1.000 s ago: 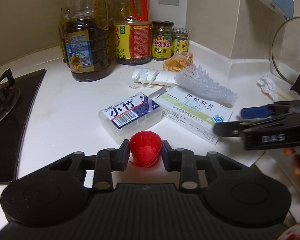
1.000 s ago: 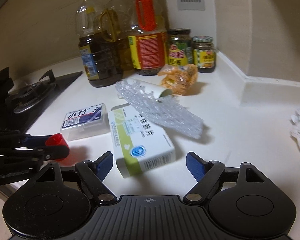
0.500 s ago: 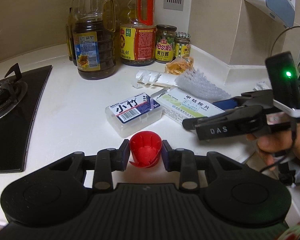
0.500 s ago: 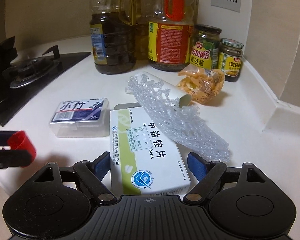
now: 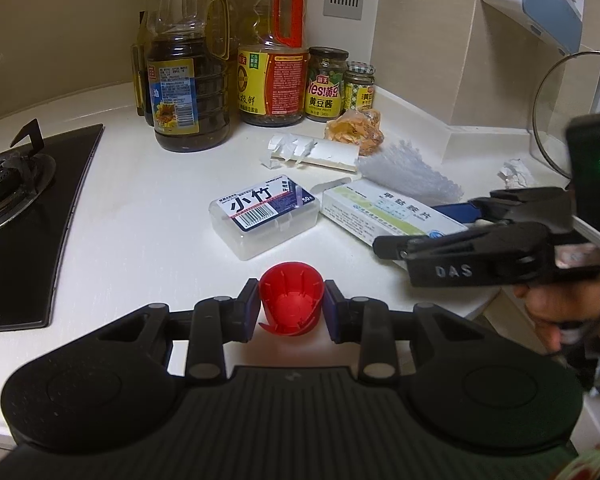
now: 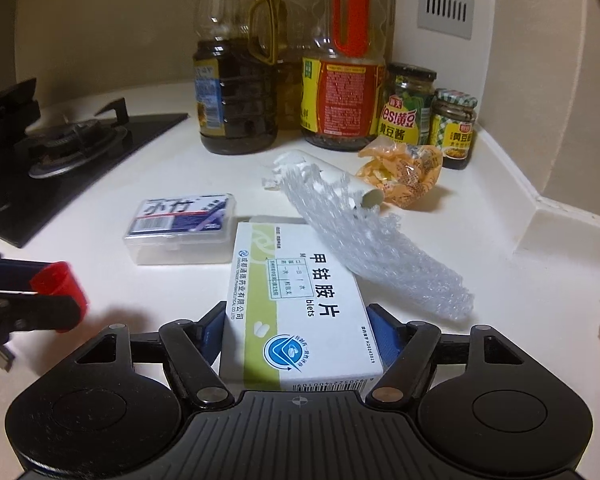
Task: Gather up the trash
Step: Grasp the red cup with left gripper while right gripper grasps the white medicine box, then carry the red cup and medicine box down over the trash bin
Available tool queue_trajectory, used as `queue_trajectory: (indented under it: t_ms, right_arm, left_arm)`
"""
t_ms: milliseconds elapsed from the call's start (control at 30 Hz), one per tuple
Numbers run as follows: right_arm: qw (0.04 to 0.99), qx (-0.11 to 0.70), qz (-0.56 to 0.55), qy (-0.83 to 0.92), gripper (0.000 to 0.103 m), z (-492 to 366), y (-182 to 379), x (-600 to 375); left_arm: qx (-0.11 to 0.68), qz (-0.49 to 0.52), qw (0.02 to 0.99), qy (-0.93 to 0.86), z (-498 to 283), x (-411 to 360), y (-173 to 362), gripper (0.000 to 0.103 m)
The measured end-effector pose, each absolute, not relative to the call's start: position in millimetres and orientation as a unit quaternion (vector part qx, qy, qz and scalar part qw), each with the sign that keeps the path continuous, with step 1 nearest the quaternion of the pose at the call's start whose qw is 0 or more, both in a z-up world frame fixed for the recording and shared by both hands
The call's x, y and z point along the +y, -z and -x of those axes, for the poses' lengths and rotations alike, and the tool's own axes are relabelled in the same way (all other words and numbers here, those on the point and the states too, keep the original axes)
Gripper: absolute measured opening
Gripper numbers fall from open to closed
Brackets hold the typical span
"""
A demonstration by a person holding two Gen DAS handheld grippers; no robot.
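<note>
Left wrist: your left gripper [image 5: 292, 307] is clamped on the red cap [image 5: 291, 305] at 6 o'clock, unchanged.

Right wrist: your right gripper [image 6: 298, 330] has advanced; the medicine box [image 6: 296, 304] now sits between its blue pads, jaws wide, contact unclear (not gripped yet). Close next; bubble wrap [image 6: 376, 248] overlaps at 1 o'clock.
</note>
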State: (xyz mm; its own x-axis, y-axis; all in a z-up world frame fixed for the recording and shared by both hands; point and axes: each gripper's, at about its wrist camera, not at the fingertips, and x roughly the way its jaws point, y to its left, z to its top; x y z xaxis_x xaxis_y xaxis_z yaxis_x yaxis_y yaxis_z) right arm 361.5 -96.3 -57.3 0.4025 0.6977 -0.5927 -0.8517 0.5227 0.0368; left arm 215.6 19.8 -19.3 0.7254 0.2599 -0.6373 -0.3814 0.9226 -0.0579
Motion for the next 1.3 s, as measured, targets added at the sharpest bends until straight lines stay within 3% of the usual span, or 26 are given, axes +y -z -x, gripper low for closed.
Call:
queue_trajectory:
  t_ms: [1300]
  right_arm:
    - [0.879,0.185,0.035,-0.438,0.071,-224.1,-3.8,-195.3]
  left_arm:
    - [0.321,0.071,0.94,-0.09,-151.1,-20.0,12.4,0.03]
